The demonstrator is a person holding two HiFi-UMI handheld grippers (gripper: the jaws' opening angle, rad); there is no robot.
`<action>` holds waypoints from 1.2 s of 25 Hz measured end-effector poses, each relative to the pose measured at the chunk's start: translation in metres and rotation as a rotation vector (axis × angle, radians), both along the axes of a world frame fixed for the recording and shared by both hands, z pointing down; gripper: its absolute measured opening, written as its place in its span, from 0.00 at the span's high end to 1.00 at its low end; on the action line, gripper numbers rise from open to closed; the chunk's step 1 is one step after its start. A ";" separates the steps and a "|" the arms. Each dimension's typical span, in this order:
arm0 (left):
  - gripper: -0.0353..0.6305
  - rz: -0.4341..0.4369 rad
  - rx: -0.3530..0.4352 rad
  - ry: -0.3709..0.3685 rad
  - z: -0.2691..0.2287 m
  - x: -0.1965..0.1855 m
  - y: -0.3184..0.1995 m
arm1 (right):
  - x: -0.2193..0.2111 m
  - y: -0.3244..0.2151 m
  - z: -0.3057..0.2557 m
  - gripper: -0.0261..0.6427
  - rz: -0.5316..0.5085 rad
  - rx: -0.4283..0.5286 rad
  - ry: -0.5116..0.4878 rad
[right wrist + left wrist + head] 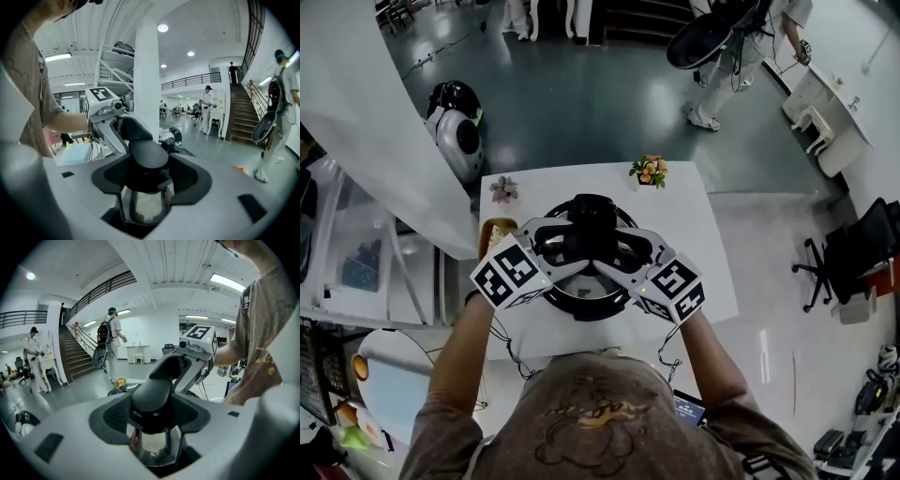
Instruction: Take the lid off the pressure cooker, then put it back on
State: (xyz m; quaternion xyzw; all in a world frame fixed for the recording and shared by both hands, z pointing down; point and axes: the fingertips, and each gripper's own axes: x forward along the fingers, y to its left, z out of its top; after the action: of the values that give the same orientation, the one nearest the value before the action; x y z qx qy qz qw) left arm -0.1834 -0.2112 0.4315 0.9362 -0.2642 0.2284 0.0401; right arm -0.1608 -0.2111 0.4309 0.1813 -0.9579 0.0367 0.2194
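Observation:
The pressure cooker [592,306], steel with a black lid top [592,223], stands in the middle of a white table [698,246]. My left gripper [557,247] comes in from the left and my right gripper [629,253] from the right. Each is closed around a black side handle. In the left gripper view the jaws of the left gripper [153,409] hug the rounded black handle [151,397] with shiny steel below it. The right gripper view shows the same: the right gripper [147,171] is clamped on its handle [148,154]. I cannot tell whether the lid is lifted.
An orange flower pot [648,170] and a small pink plant [502,188] sit at the table's far edge, a wooden dish [494,235] at its left. A black office chair [855,251] stands to the right. People walk on the floor and by the stairs [75,357].

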 end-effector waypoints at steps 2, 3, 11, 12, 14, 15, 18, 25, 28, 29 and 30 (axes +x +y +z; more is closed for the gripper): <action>0.54 -0.032 0.000 0.001 0.000 0.000 0.000 | 0.000 -0.001 0.000 0.58 -0.029 0.001 0.001; 0.54 -0.048 -0.001 0.002 0.000 -0.001 0.001 | 0.000 -0.001 0.001 0.58 -0.044 0.001 0.002; 0.54 -0.183 0.003 0.012 -0.001 -0.003 0.003 | -0.003 -0.002 0.000 0.58 -0.172 -0.001 0.006; 0.54 -0.200 0.003 0.014 0.000 -0.003 0.003 | -0.003 -0.002 0.000 0.58 -0.187 -0.001 0.007; 0.54 -0.231 0.004 0.016 -0.001 -0.003 0.003 | -0.003 -0.003 0.000 0.58 -0.215 -0.002 0.007; 0.54 -0.246 0.005 0.017 -0.001 -0.003 0.003 | -0.003 -0.003 0.000 0.58 -0.228 -0.002 0.007; 0.54 -0.286 0.006 0.018 0.000 -0.004 0.005 | -0.004 -0.002 0.000 0.58 -0.265 -0.002 0.011; 0.54 -0.336 0.013 0.024 0.000 -0.004 0.006 | -0.004 -0.002 0.001 0.58 -0.309 -0.008 0.016; 0.54 -0.345 0.026 0.022 0.000 -0.006 0.006 | -0.005 -0.003 0.001 0.58 -0.304 0.000 0.001; 0.54 -0.352 0.029 0.027 0.000 -0.006 0.006 | -0.005 -0.003 0.001 0.58 -0.298 0.002 -0.007; 0.54 -0.361 0.032 0.035 0.000 -0.006 0.007 | -0.004 -0.002 0.001 0.57 -0.290 0.005 -0.016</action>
State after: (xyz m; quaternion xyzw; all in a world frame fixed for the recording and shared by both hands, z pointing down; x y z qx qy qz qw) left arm -0.1899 -0.2044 0.4312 0.8779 -0.4307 0.1970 0.0703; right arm -0.1651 -0.2136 0.4315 0.0414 -0.9758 0.0037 0.2145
